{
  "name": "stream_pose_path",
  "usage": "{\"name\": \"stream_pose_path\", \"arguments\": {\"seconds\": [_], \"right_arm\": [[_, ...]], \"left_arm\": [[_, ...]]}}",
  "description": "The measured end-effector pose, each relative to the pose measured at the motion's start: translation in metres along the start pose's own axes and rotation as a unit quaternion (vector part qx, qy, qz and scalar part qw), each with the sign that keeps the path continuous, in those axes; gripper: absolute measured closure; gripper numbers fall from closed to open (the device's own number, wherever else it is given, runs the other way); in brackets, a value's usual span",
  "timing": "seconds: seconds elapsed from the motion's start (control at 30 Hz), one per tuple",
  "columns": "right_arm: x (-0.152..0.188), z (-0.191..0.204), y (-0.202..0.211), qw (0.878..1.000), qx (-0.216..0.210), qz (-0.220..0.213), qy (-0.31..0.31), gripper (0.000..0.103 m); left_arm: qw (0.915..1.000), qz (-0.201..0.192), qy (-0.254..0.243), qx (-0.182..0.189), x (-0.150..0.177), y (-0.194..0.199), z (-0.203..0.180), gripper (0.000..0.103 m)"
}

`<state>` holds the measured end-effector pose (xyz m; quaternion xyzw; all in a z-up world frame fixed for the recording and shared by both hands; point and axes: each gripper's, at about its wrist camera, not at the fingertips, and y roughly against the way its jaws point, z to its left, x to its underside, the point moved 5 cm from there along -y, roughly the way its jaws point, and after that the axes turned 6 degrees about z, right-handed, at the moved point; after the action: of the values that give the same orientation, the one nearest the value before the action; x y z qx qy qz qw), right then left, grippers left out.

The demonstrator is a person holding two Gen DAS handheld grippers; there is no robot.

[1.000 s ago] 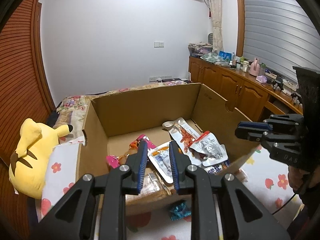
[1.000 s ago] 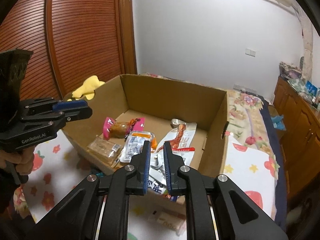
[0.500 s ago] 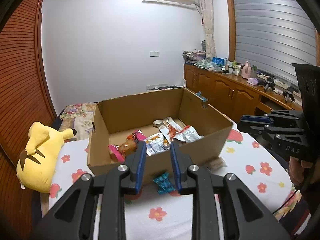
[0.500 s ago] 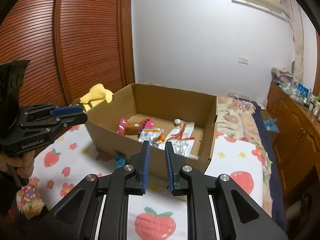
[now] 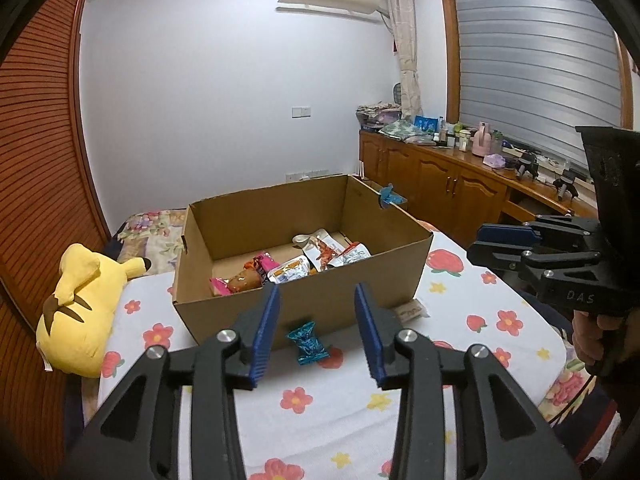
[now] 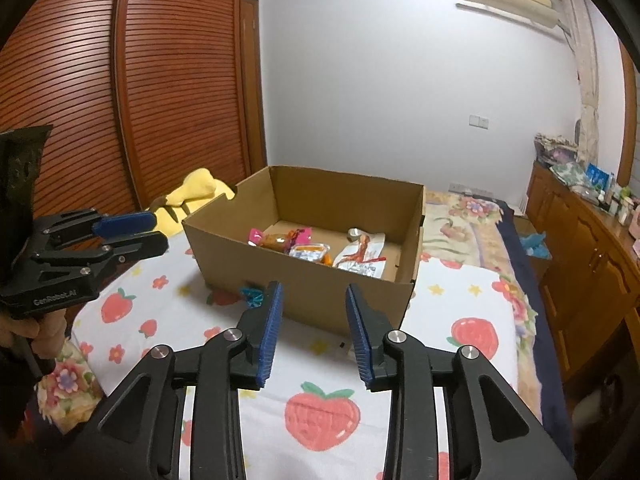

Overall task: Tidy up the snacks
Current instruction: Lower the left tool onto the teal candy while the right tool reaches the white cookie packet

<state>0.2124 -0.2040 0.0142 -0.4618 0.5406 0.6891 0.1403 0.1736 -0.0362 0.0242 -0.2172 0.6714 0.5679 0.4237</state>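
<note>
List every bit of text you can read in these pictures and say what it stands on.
"DAS": on the right gripper, as seen in the left wrist view.
"GenRobot.AI": on the left gripper, as seen in the right wrist view.
Print on the snack packets in the cardboard box: too small to read.

An open cardboard box (image 5: 304, 304) holds several snack packets (image 5: 288, 270); a blue-wrapped candy (image 5: 307, 343) lies just outside.

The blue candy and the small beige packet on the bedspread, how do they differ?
The blue candy is shiny teal foil with twisted ends; the beige packet is a dull, flat rectangle. The candy lies out in front of the cardboard box, the packet right against its front wall, nearer the corner. Both remain outside the box on the bedspread.
</note>
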Motion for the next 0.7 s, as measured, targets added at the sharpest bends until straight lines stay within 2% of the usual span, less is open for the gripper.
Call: {"name": "stream_pose_path", "arguments": {"seconds": [0.07, 0.13, 0.33, 0.5, 0.7], "right_arm": [[0.003, 0.0, -0.002, 1.0, 0.001, 0.002, -0.002, 0.063], [0.005, -0.002, -0.005, 1.0, 0.006, 0.004, -0.003, 0.053], [0.02, -0.016, -0.03, 0.999, 0.02, 0.025, -0.019, 0.041], [0.037, -0.028, -0.063, 0.997, 0.03, 0.058, -0.035, 0.04], [0.054, -0.043, -0.099, 0.994, 0.03, 0.093, -0.055, 0.04]], "left_arm": [[1.0, 0.001, 0.0, -0.001, 0.001, 0.0, -0.001, 0.055], [1.0, 0.004, 0.002, -0.003, 0.003, -0.001, -0.001, 0.055], [0.9996, 0.025, 0.011, 0.0, 0.021, -0.014, 0.001, 0.053], [0.9982, 0.058, 0.012, 0.007, 0.038, -0.036, 0.0, 0.053], [0.9967, 0.081, 0.008, 0.008, 0.054, -0.054, -0.003, 0.053]]}}
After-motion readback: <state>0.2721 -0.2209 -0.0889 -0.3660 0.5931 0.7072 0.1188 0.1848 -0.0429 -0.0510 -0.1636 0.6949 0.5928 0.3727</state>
